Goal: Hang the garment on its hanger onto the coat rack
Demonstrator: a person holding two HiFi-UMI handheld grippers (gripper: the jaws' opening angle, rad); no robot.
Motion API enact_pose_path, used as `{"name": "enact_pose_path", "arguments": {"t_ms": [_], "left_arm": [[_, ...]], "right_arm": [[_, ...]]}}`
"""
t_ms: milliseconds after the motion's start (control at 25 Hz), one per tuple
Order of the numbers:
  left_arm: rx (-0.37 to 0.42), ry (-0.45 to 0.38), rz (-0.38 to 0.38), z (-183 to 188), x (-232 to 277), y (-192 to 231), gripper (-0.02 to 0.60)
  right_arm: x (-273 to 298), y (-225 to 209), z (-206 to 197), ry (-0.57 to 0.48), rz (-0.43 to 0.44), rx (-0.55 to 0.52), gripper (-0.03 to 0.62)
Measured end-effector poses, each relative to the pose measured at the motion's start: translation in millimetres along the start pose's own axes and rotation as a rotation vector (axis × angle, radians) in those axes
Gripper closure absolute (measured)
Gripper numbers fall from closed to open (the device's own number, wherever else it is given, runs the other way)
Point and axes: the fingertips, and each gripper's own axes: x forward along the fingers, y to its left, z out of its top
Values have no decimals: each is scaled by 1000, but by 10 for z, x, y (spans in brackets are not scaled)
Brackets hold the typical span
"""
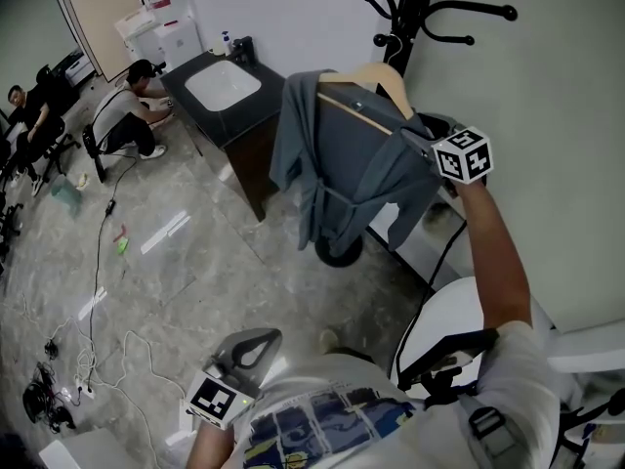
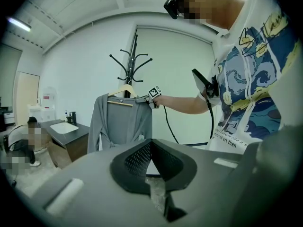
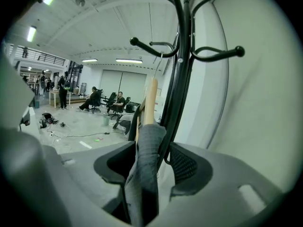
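A pale wall [image 1: 557, 115] and a glossy stone floor [image 1: 195, 262] frame the black coat rack [image 1: 422, 8]. The grey garment [image 1: 352, 164] droops from its wooden hanger [image 1: 376, 78] right against the rack's pole, the hook apparently over a lower arm. My right tongs [image 3: 152, 157] stand apart around the garment's shoulder without pinching it, so I judge the rack bears the weight. My left tongs [image 2: 150, 144], together and empty, hang well back from the rack, unneeded.

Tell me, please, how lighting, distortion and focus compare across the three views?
Head view: even light, sharp, with pale glare streaks on the glossy floor. Left gripper view: fisheye bends the ceiling, dark corners, the garment clear in the distance. Right gripper view: the coat rack bows, the garment close to the lens looks soft.
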Motion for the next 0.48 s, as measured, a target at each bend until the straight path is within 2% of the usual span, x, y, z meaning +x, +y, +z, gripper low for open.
{"name": "enact_pose_path", "arguments": {"t_ms": [240, 360, 480], "left_arm": [[12, -5, -36, -135, -360, -53, 578], [23, -12, -70, -193, -515, -121, 578], [31, -23, -102, -223, -724, -208, 578]], "right_arm": [[-553, 182, 126, -60, -142, -9, 363], [-831, 512, 45, -58, -183, -23, 364], [-1105, 1036, -76, -59, -180, -19, 367]]}}
